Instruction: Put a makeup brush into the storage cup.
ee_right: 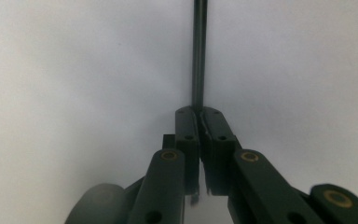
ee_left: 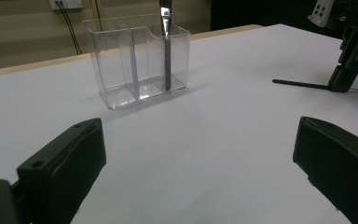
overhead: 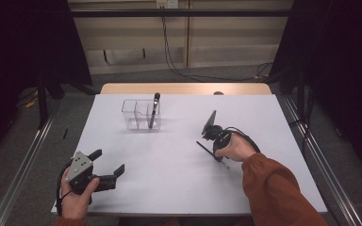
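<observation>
A thin dark pen [ee_right: 198,56] lies flat on the white table [overhead: 169,179], right of centre. My right gripper [ee_right: 199,116] points down at it, jaws shut on one end of it. The high view shows that gripper [overhead: 218,153] in the hand with the orange sleeve, and the pen [overhead: 205,147] sticking out to the left. My left gripper [overhead: 107,162] rests near the front left corner, jaws wide open with nothing between them [ee_left: 196,158]. A clear plastic holder [overhead: 140,114] with compartments stands at the back, left of centre, with another dark pen [overhead: 154,109] upright in its right compartment.
The table's wooden back edge [overhead: 184,88] shows beyond the white sheet. Metal rails [overhead: 23,160] run along both sides on the floor, and cables [overhead: 179,70] lie behind the table. In the left gripper view the right gripper [ee_left: 349,60] stands at the far right.
</observation>
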### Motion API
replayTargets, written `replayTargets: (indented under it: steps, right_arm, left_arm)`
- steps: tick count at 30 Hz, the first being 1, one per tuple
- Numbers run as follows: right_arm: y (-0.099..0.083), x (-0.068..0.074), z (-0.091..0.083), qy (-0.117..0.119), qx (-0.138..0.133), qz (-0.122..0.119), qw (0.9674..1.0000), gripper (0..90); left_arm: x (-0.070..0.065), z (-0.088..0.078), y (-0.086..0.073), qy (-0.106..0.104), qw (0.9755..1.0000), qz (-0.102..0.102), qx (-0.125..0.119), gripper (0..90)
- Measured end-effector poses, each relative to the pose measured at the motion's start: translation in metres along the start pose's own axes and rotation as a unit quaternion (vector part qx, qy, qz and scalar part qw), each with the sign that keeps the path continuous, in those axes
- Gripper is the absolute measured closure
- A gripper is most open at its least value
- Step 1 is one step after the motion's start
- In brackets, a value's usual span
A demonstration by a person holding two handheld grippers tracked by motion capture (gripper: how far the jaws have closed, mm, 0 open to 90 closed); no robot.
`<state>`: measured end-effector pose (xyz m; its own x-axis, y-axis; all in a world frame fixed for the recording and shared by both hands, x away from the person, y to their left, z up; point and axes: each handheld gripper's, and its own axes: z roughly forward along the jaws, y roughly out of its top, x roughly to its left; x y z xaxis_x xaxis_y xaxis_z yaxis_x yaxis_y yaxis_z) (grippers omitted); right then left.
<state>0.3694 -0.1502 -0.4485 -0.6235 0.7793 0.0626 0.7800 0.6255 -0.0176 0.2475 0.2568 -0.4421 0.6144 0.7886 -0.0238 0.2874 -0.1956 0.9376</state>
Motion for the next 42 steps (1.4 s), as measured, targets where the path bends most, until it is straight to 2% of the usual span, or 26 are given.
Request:
replayTargets:
  steps: [11, 18, 23, 26, 31, 34, 36, 38, 42]
  right_arm:
    - [-0.002, -0.003, 0.000, 0.009, -0.007, 0.002, 0.9999, 87.0]
    - [-0.007, -0.009, 0.000, 0.028, -0.022, 0.011, 0.9993, 87.1]
    - [-0.011, -0.008, -0.001, 0.026, -0.030, 0.015, 0.9991, 87.1]
    - [-0.015, -0.011, -0.003, 0.025, -0.044, 0.021, 0.9985, 87.1]
    - [-0.023, -0.013, -0.010, 0.035, -0.077, 0.028, 0.9961, 87.0]
    - [-0.026, -0.015, -0.012, 0.053, -0.090, 0.036, 0.9939, 87.0]
    - [-0.028, -0.017, -0.014, 0.059, -0.108, 0.044, 0.9914, 87.0]
    - [-0.030, -0.018, -0.017, 0.068, -0.132, 0.044, 0.9879, 87.1]
    - [-0.036, -0.019, -0.024, 0.070, -0.173, 0.038, 0.9817, 87.0]
  left_arm:
    - [0.000, 0.003, 0.001, 0.000, 1.0000, 0.003, 0.002, 2.5]
    - [0.001, 0.002, 0.000, 0.000, 1.0000, 0.001, 0.002, 2.5]
    - [0.001, 0.001, 0.000, 0.002, 1.0000, 0.004, 0.003, 2.5]
    - [0.001, 0.001, 0.000, 0.002, 1.0000, 0.003, 0.003, 2.5]
    - [0.001, 0.001, 0.000, 0.002, 1.0000, 0.003, 0.003, 2.5]
    - [0.000, 0.001, 0.001, 0.002, 1.0000, 0.005, 0.003, 2.5]
    - [0.000, 0.001, 0.000, 0.003, 1.0000, 0.004, 0.002, 2.5]
    - [0.000, 0.001, 0.000, 0.003, 1.0000, 0.007, 0.003, 2.6]
    - [0.000, 0.001, 0.000, 0.001, 1.0000, 0.008, 0.003, 2.8]
